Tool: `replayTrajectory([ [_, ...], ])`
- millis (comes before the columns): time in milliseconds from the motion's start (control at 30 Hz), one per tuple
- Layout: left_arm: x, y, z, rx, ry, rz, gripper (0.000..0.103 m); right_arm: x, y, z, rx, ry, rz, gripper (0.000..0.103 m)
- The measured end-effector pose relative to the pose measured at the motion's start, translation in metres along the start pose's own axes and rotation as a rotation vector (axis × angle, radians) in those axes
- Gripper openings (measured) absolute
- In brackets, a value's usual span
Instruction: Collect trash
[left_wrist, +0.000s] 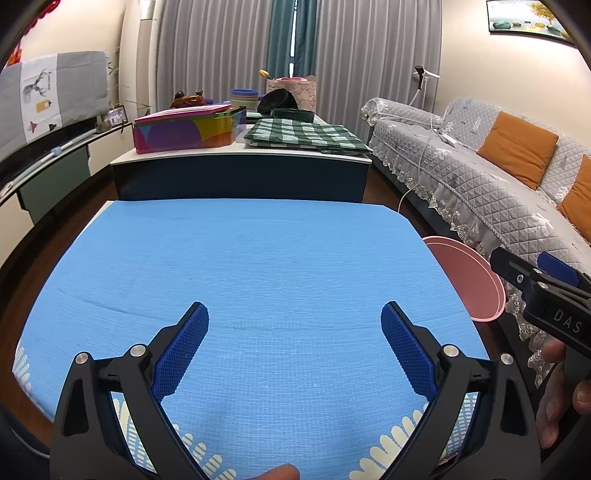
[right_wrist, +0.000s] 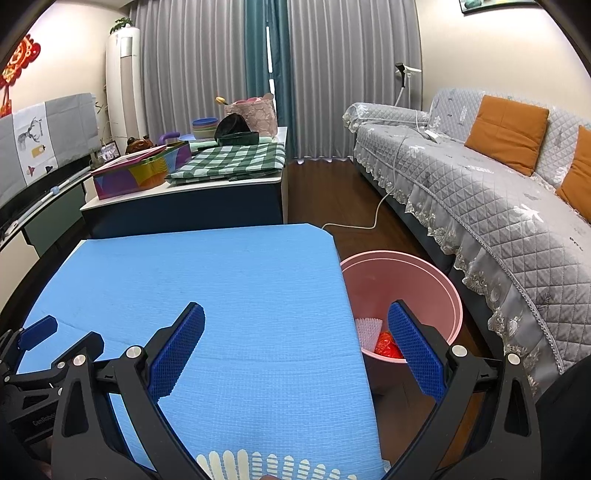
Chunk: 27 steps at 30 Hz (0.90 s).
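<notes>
**Table cleared, bin loaded: remaining hazards**

- Left gripper (left_wrist: 294, 345): jaws spread wide, holding nothing; hovers over the blue mat (left_wrist: 240, 266). Risk: a low sweep could snag the mat and drag it off the table edge.
- Mat: no trash visible on it in either view. Risk: calling the job finished while scraps lie beyond the frame; floor and near edge are only partly shown.
- Right gripper (right_wrist: 296, 349): jaws wide apart, empty; straddles the mat's right edge and the bin.
- Bin (right_wrist: 439, 273): pink, on the floor just beside the table. Holds the trash: a red crumpled piece (right_wrist: 386, 344) and a white netted piece (right_wrist: 367, 328). Risk: a bump from the right gripper could tip the light bin and spill both.
- Cable (right_wrist: 354, 224): white, trailing on the floor behind the bin; a trip or snag hazard.
</notes>
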<state>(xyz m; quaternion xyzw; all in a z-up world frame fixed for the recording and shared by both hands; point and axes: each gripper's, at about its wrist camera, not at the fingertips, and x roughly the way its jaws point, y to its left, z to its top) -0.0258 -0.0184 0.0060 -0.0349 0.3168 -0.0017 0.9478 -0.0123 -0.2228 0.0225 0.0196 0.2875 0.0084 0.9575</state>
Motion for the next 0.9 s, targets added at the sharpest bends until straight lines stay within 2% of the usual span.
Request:
replayTrajectory([
  [900, 0.0006, 0.0000, 0.0039, 0.005, -0.005, -0.011, 0.095, -0.0002, 0.0003, 0.0009, -0.003, 0.000, 0.000, 0.098],
])
